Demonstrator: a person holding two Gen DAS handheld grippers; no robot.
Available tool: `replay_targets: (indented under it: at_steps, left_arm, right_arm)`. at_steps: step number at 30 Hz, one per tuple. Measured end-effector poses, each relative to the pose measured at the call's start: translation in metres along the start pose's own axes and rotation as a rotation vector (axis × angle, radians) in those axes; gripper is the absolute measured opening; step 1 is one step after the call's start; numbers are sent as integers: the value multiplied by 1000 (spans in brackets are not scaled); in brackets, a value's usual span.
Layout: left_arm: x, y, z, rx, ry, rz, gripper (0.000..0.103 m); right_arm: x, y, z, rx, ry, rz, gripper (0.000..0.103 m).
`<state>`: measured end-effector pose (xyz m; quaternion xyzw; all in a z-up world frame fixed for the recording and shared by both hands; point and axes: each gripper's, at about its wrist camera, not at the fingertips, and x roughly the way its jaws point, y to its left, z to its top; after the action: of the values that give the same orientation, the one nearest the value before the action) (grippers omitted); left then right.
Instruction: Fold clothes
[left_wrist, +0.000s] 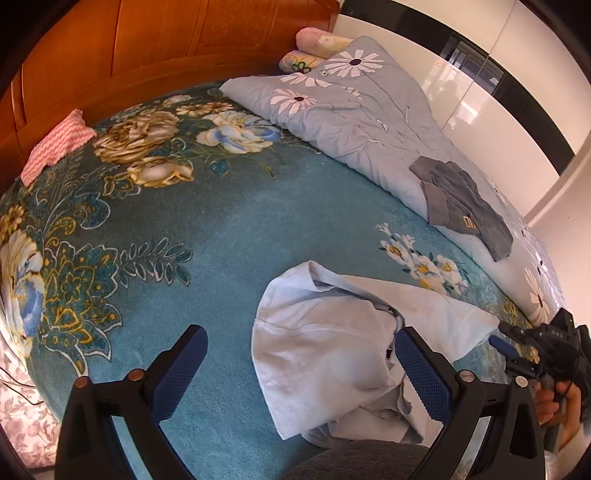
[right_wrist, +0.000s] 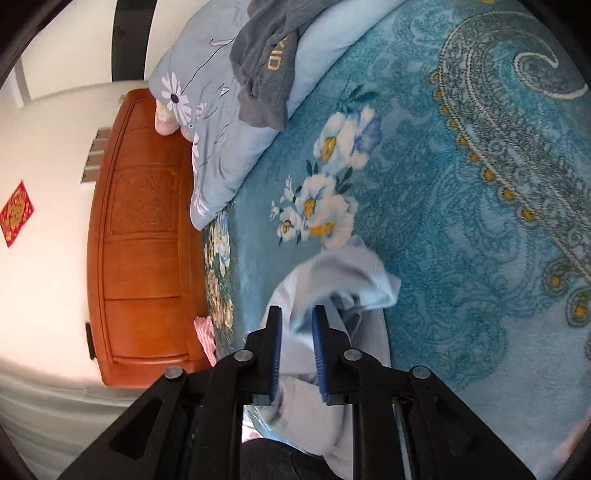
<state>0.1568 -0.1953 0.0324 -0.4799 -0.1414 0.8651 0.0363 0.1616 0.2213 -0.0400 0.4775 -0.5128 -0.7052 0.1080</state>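
Observation:
A pale blue shirt (left_wrist: 332, 354) lies crumpled on the teal floral blanket (left_wrist: 229, 229) near the bed's front edge. My left gripper (left_wrist: 303, 350) is open wide just above it, the right finger (left_wrist: 421, 369) over the shirt's folds and the left finger (left_wrist: 184, 362) over bare blanket. In the left wrist view my right gripper (left_wrist: 496, 338), held in a hand (left_wrist: 554, 402), sits by the shirt's right corner. In its own view the right gripper (right_wrist: 297, 332) has its jaws a narrow gap apart, with the shirt (right_wrist: 343, 273) showing through the gap and beyond.
A grey garment (left_wrist: 461, 199) lies on a light blue daisy quilt (left_wrist: 351, 110) along the bed's right side. A pink zigzag cloth (left_wrist: 55, 147) rests by the wooden headboard (left_wrist: 147, 44). Pillows (left_wrist: 317, 40) sit at the far corner.

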Motion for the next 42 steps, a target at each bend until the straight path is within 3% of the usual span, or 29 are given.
replay_targets:
  at_steps: [1,2,7,13,17,20,22,26,28,31,38,42]
  left_arm:
    - [2,6,1,0,9,18,103]
    - [4,11,1,1,18,36,103]
    - [31,25,0,46,129,-23,103]
    - [67,34,-7,1,247,-133,101]
    - [76,34,-15,-43,287,-229,89]
    - [83,32,-20,-47,323,-245,75]
    - [83,32,-23,-59,323,-257,72]
    - [82,35,-25,-113,345,-324,56]
    - [81,36,-25,-115,345,-328,54]
    - [79,39,-26,-129,337,-355,48]
    - [91,44,-28,-163,368,-357,47]
    - [92,47,-26,-210,355,-380,48]
  right_arm:
    - [-4,4,-7,-53,-4,-54,44]
    - [-8,7,-14,-109,-14,-112,46]
    - [24,47,-45,-485,41,-352,46]
    - [90,77,-78,-765,127,-464,46]
    - [131,95,-98,-936,179,-525,46]
    - [132,99,-97,-945,164,-541,46]
    - [132,101,-95,-944,150,-551,46]
    - [131,105,-91,-941,124,-572,41]
    - [130,108,-89,-939,111,-582,7]
    - [124,113,-82,-930,67,-598,5]
    - [73,126,-31,-806,-152,-609,3]
    - [56,138,-22,-795,-209,-586,3]
